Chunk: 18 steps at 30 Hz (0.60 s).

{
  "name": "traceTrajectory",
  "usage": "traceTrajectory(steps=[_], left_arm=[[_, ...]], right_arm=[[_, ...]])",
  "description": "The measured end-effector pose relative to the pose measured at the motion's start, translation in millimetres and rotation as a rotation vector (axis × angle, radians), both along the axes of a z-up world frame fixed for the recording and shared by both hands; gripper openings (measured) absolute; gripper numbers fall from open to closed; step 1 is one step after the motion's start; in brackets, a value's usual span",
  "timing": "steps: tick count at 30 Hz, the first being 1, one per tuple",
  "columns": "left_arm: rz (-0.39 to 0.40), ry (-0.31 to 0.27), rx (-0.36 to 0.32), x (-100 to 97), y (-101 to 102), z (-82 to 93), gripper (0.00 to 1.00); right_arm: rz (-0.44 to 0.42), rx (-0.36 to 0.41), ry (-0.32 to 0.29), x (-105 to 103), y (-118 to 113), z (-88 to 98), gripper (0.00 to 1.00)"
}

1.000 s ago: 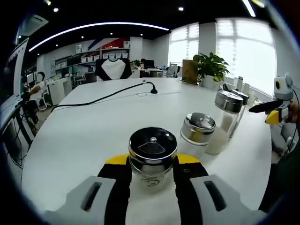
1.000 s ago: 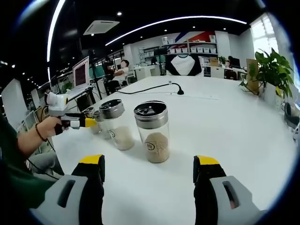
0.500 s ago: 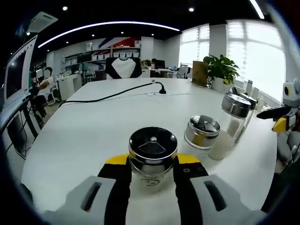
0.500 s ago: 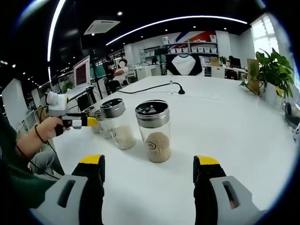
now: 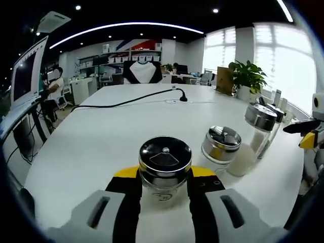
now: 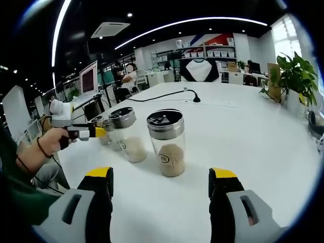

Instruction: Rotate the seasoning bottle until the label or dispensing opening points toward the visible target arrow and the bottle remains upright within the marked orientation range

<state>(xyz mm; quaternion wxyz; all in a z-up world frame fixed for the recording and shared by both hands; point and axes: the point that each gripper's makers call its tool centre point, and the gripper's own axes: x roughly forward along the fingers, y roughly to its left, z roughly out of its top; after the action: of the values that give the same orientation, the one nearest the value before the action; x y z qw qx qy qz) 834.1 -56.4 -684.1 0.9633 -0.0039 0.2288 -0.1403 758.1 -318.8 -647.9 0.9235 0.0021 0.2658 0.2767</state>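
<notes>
In the left gripper view, the left gripper (image 5: 165, 188) is clamping a short glass seasoning bottle (image 5: 165, 169) between its two black, yellow-tipped jaws, the bottle standing upright on the white table (image 5: 101, 142) with its chrome lid facing up and a dark wedge-shaped dispensing opening (image 5: 164, 159) showing on top. Just beyond it to the right, a second seasoning jar (image 5: 221, 148) with a chrome lid is standing on the table, and a taller shaker (image 5: 257, 132) with white contents is standing just behind that one. At the right edge of this view the right gripper (image 5: 310, 132) is showing. In the right gripper view, the right gripper (image 6: 161, 183) is hovering over the table with its jaws spread wide apart and nothing between them. Ahead of it, a jar of tan seasoning (image 6: 167, 143) is standing upright, with a jar of paler seasoning (image 6: 127, 134) beside it to the left. Farther left, a person's hand (image 6: 52, 143) is gripping the handle of the left gripper (image 6: 99, 132). Farther across the table, a black cable (image 5: 126, 101) is running to a plug. At the far right a potted plant (image 6: 294, 77) is standing near the windows, and a computer monitor (image 6: 87, 78) is standing off to the left.
</notes>
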Motion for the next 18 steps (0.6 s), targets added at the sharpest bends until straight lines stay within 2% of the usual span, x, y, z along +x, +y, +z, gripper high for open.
traceTrajectory(steps=[9, 11, 13, 18], left_arm=[[-0.001, -0.006, -0.003, 0.0, 0.6, -0.2, 0.37], [-0.023, -0.023, 0.012, 0.5, -0.3, 0.0, 0.37], [-0.021, -0.033, -0.008, -0.5, 0.2, -0.1, 0.37], [-0.048, -0.048, 0.004, -1.6, -0.5, 1.8, 0.37]], right_arm=[[-0.001, -0.003, 0.003, -0.9, -0.5, -0.7, 0.78], [0.0, -0.003, 0.002, -0.9, -0.3, -0.3, 0.78], [0.001, -0.003, 0.001, -1.1, 0.1, 0.1, 0.78], [-0.001, -0.005, 0.003, -1.7, -0.9, -0.4, 0.78]])
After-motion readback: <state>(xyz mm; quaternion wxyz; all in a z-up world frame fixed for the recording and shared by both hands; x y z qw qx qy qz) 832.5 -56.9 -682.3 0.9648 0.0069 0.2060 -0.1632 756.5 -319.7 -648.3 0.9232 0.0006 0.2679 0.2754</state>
